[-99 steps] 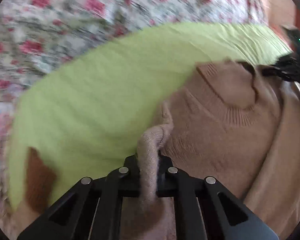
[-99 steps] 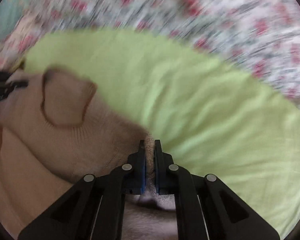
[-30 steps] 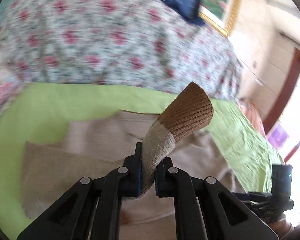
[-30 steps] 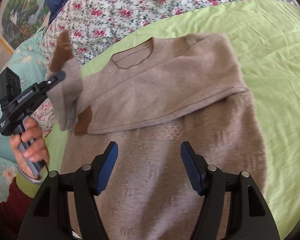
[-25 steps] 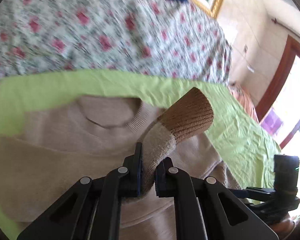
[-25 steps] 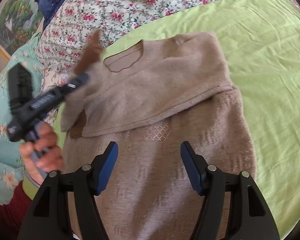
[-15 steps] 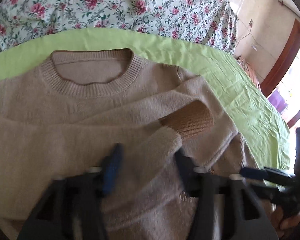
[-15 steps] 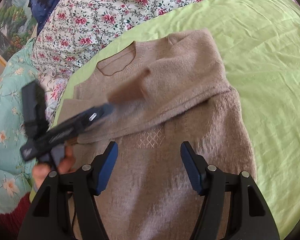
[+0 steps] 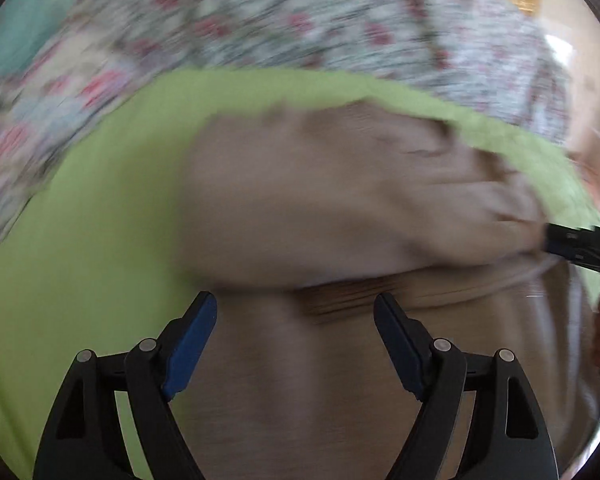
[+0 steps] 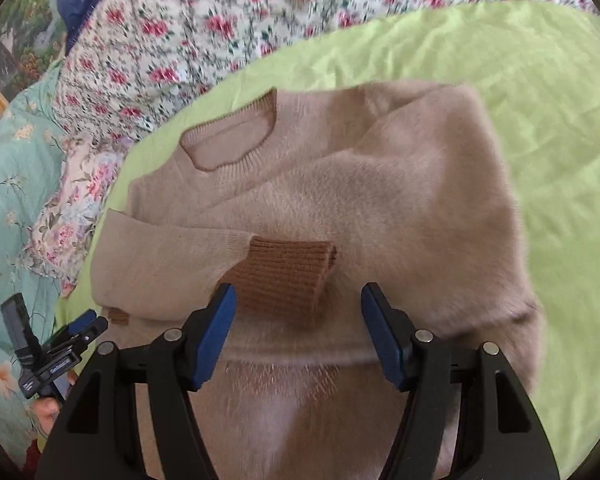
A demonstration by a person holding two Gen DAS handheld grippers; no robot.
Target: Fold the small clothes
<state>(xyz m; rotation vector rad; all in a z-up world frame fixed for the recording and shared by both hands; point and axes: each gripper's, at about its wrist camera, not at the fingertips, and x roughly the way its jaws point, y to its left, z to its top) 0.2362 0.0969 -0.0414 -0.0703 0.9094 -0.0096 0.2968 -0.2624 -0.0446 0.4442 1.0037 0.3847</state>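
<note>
Right gripper (image 10: 296,312) gapes over sweater (image 10: 400,216), sleeves crossed.

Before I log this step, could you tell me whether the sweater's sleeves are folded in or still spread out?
Folded in: both sleeves lie across the sweater chest, the brown cuff resting mid-body.

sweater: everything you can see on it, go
The sweater is beige, fuzzy knit, with a ribbed crew neck and darker brown ribbed cuffs. It lies flat, front up, on the green sheet, both sleeves folded across the chest, one cuff on top at mid-chest. Neither gripper touches it; both are open above its lower half.
</note>
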